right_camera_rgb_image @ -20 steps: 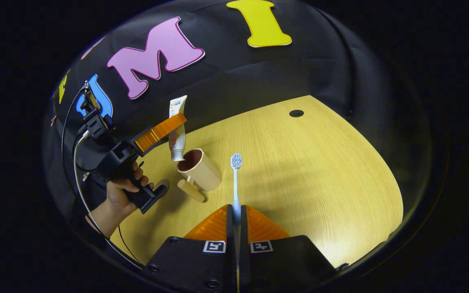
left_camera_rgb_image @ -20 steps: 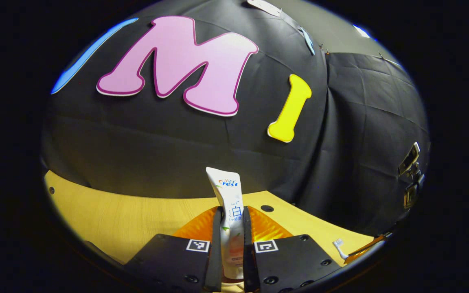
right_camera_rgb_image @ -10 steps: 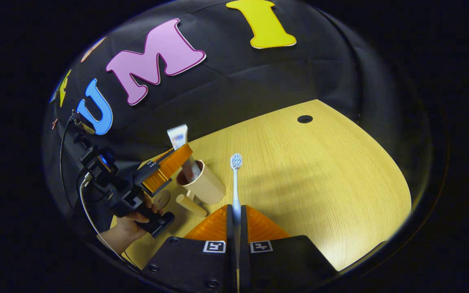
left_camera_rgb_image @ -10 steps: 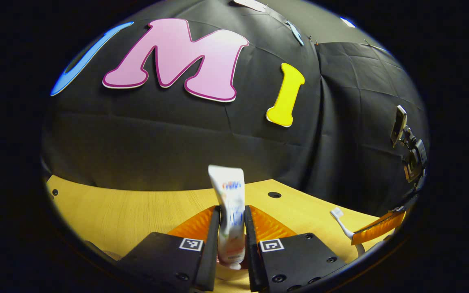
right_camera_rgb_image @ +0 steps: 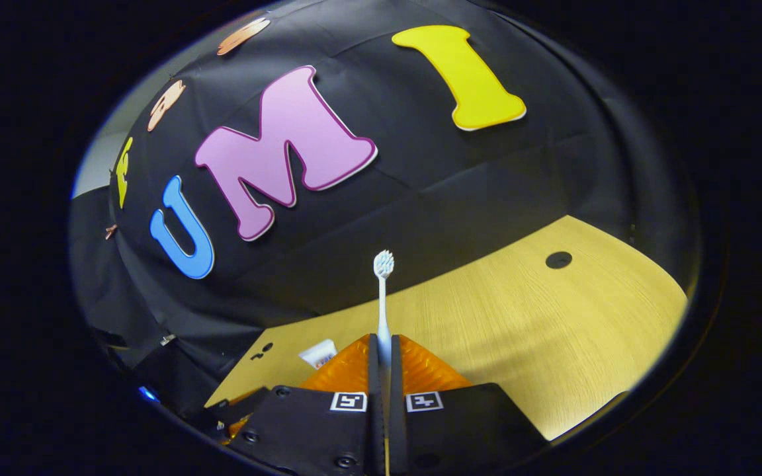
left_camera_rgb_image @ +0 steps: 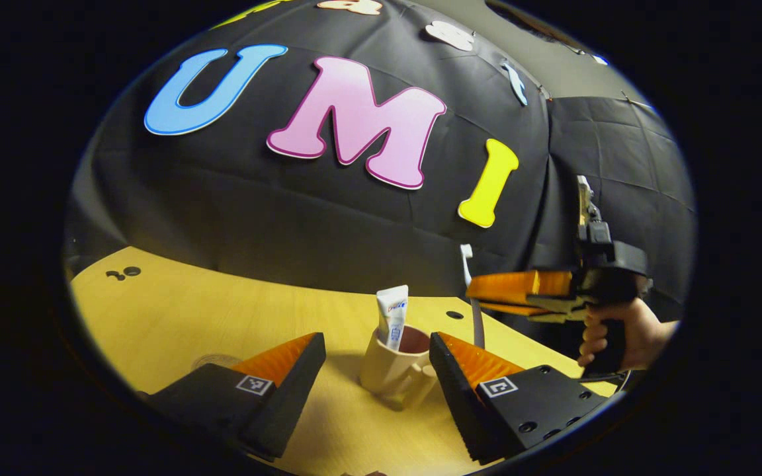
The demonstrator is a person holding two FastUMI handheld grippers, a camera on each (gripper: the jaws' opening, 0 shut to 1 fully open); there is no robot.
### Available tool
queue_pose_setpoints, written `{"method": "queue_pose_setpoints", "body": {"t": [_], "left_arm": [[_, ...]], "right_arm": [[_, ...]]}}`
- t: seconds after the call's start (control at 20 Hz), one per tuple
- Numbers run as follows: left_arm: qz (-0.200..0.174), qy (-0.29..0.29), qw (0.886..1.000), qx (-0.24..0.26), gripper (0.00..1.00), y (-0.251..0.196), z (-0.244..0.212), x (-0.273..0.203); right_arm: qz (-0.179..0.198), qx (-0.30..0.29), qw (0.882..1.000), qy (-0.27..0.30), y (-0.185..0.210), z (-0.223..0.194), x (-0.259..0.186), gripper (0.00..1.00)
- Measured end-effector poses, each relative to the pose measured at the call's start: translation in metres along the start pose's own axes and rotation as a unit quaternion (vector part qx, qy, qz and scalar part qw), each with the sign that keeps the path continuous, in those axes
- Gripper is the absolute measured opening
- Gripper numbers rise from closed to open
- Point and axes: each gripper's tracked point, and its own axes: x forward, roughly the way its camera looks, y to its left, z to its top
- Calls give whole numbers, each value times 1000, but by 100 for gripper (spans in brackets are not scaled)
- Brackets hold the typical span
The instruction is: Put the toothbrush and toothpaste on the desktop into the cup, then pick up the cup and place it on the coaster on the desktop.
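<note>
A beige cup [left_camera_rgb_image: 391, 373] with a side handle stands on the wooden desktop [left_camera_rgb_image: 176, 317]. The white toothpaste tube [left_camera_rgb_image: 392, 316] stands upright inside it. My left gripper [left_camera_rgb_image: 378, 363] is open, its fingers on either side of the cup and short of it. My right gripper [left_camera_rgb_image: 472, 294], held by a hand [left_camera_rgb_image: 619, 334], hovers just right of the cup and above it. It is shut on the white toothbrush [left_camera_rgb_image: 465, 254], bristles up. In the right gripper view, the toothbrush [right_camera_rgb_image: 383, 277] rises from the shut right gripper [right_camera_rgb_image: 384, 344], and the toothpaste [right_camera_rgb_image: 319, 353] tip peeks up at the lower left.
A round coaster [left_camera_rgb_image: 212, 361] lies flat on the desktop left of the cup, by my left finger. Small dark holes [left_camera_rgb_image: 454, 315] dot the desktop [right_camera_rgb_image: 520, 311]. The black cloth wall closes off the back of the desk.
My left gripper let go of the toothpaste in the cup, opened wide and drew back. My right gripper swung the toothbrush upright and moved over beside the cup.
</note>
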Motion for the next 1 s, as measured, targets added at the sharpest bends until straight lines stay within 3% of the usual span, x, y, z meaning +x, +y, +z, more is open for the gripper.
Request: {"method": "queue_pose_setpoints", "body": {"t": [0.2,0.4,0.7,1.0], "left_arm": [[4,19,999,-40,98,3,-8,-35],[60,42,994,-79,98,28,-33,-59],[65,48,993,-87,98,40,-36,-54],[49,64,993,-86,98,31,-50,-43]], "right_arm": [[21,-8,999,-34,19,21,24,7],[30,-40,998,-43,21,3,53,6],[41,-102,992,-60,24,-30,63,7],[32,-95,994,-48,6,-44,59,14]]}}
